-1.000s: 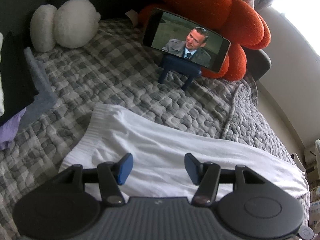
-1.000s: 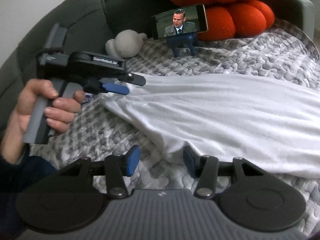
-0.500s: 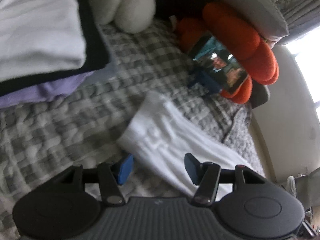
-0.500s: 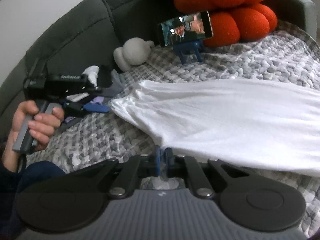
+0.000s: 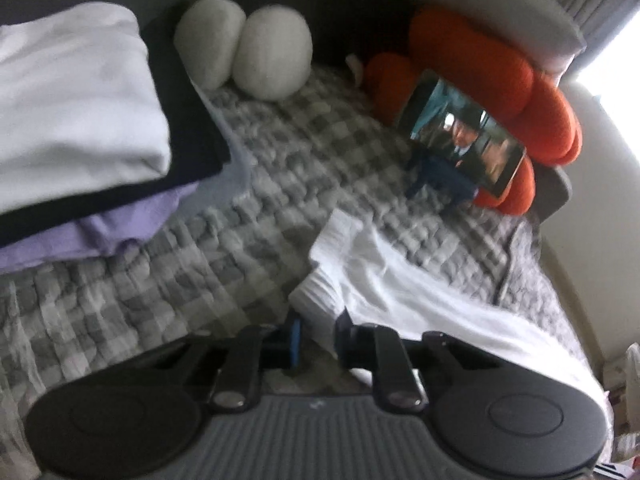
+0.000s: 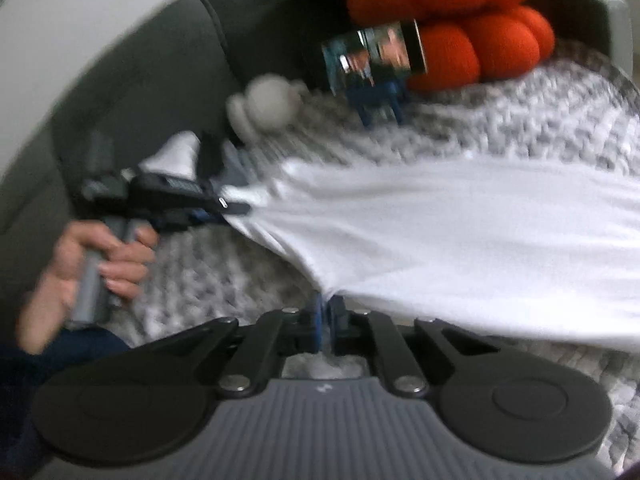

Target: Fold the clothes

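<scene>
So the left gripper point(image 5: 318, 338) has its jaws closing on the ribbed corner of the white garment point(image 5: 404, 292), fabric sitting right between the blue pads. The garment trails off toward the bed's right edge over a grey checked blanket point(image 5: 168, 280). Over at the left edge there's a folded stack point(image 5: 80, 128): white on top, then black, then purple. At the far end sit a white plush point(image 5: 248, 48), an orange cushion point(image 5: 500, 80), and a phone point(image 5: 464, 136) on its blue stand point(image 5: 436, 180). Bit blurry overall.

Black right gripper point(image 6: 326, 322) with blue pads, silver screws, ribbed grey housing; dark-blue sleeve point(image 6: 60, 350).
</scene>
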Demonstrator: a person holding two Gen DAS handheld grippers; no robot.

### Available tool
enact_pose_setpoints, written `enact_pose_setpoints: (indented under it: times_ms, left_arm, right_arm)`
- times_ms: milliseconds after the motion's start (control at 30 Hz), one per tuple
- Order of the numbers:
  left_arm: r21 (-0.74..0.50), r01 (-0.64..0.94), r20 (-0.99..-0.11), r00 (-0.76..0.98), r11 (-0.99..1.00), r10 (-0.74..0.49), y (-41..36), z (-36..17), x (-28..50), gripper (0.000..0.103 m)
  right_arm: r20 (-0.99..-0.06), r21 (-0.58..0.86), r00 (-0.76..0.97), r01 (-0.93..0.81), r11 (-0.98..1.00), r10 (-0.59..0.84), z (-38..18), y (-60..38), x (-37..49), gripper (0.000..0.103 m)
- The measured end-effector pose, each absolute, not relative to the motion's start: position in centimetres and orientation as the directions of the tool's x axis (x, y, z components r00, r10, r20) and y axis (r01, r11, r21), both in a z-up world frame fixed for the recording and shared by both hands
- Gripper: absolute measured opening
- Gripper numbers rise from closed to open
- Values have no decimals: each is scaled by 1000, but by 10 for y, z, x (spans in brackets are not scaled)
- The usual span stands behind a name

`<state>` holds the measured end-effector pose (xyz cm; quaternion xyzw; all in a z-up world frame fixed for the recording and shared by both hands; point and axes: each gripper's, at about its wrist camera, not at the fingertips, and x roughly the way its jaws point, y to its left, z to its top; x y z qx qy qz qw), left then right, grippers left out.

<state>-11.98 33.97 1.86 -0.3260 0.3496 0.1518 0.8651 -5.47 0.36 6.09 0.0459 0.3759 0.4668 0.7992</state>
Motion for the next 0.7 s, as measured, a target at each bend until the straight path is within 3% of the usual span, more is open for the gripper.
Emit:
enact_pose_setpoints:
  times_ms: [67,200,367,533,600,700]
  left_arm:
    - [-468,-491,-699,714,735,31,340,19,-124,15]
    - [-464,-493,-704,709,736,32,339,18,-126,16]
    - [-491,-494,-700,714,717,13,342,14,-129,16]
    - [-534,-501,-709,705,681,-37,347,6,-130,24]
    - [-535,-502,-705,709,679,-32,348,7,-133,31]
    - [-521,-507,-706,708,687,-14,347,9,-135,33]
  right_arm:
    - [-569,419,275,-714,561,775,60,0,-57,6]
    - [-686,346,226,-735,583,692,44,18,-60,6]
    - [-642,371,233,-740,561,731,54,10,-61,6]
    - [-699,334,220,-741,582,681,46,18,-61,6]
    - [-692,335,221,-745,577,687,47,16,-62,6]
    - [-699,329,226,-741,586,678,47,15,-61,7]
